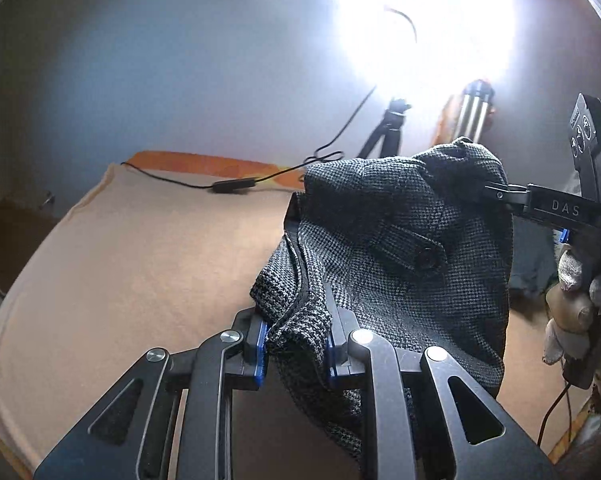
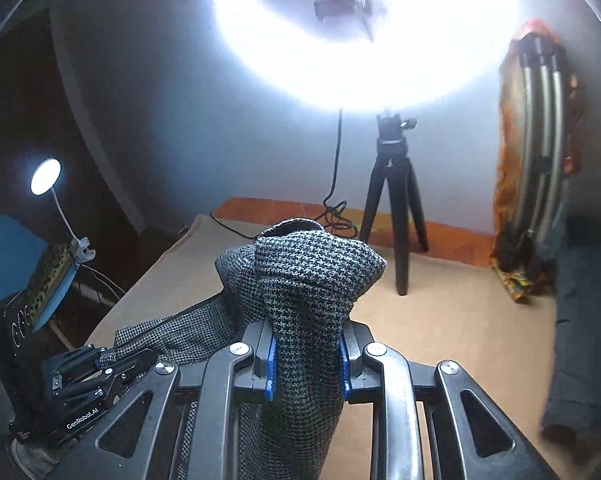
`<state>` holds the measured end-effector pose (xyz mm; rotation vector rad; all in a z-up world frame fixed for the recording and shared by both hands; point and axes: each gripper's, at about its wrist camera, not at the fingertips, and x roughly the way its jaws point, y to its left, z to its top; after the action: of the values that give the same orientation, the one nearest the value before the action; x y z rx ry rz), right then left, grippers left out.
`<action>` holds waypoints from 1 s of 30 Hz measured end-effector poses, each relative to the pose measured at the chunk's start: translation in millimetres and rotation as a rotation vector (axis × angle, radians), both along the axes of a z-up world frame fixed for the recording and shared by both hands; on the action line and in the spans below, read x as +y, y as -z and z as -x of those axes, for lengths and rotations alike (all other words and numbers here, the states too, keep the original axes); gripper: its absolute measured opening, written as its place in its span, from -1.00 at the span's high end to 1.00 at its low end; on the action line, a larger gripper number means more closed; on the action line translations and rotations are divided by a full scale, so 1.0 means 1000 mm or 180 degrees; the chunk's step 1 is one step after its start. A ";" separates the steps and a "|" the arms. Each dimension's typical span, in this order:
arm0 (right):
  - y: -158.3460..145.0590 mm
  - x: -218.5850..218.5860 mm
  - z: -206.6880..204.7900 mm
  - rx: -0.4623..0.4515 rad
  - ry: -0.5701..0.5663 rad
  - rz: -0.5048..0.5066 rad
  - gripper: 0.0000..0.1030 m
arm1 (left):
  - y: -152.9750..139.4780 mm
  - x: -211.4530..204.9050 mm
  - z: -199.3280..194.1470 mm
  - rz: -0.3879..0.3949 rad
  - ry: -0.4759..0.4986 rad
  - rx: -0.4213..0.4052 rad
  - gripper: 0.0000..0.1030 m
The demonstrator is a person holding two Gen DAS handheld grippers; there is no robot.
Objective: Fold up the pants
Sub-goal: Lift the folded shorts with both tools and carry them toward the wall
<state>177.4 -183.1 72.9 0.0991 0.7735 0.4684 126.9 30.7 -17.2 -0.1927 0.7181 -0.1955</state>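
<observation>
Both grippers (image 1: 296, 346) (image 2: 306, 364) clench bunched pants (image 1: 400, 248), hiding tripod (image 2: 392, 208) feet behind.

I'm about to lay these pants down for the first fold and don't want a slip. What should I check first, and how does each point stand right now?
1. Left gripper has a firm bite on the pants: ok, fabric bunched between both blue pads.
2. Right gripper has a firm bite: ok, cloth clamped between its pads.
3. Pants hang flat between the grippers: not ok, the fabric is bunched and humped up.
4. Bare tan surface to lay them on: ok, bare area ahead on the left.
5. Black cable out of the way: ok, it lies along the far edge.
6. Small tripod clear of the landing spot: cannot tell, it stands close behind the cloth.
</observation>
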 end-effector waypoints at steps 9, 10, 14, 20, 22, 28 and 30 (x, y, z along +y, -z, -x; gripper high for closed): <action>-0.022 -0.034 0.027 -0.0087 0.0052 0.0048 0.57 | -0.018 -0.031 0.014 0.0103 0.0161 -0.0076 0.63; -0.023 -0.037 0.029 -0.0093 0.0061 0.0055 0.57 | -0.020 -0.035 0.016 0.0117 0.0185 -0.0084 0.63; -0.031 -0.053 0.040 -0.0121 0.0096 0.0066 0.57 | -0.027 -0.053 0.021 0.0126 0.0282 -0.0114 0.64; -0.038 -0.081 0.055 -0.0139 0.0175 0.0030 0.58 | -0.035 -0.083 0.023 0.0124 0.0433 -0.0153 0.65; -0.041 -0.093 0.059 -0.0147 0.0205 0.0029 0.58 | -0.037 -0.093 0.024 0.0124 0.0481 -0.0166 0.65; -0.051 -0.135 0.065 -0.0166 0.0336 0.0005 0.58 | -0.041 -0.131 0.024 0.0157 0.0655 -0.0197 0.65; -0.054 -0.150 0.066 -0.0187 0.0373 0.0040 0.58 | -0.042 -0.146 0.023 0.0186 0.0708 -0.0200 0.65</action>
<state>111.4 -333.0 126.8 0.1180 0.7089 0.3538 104.2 -115.0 24.8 -0.1616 0.6713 -0.4333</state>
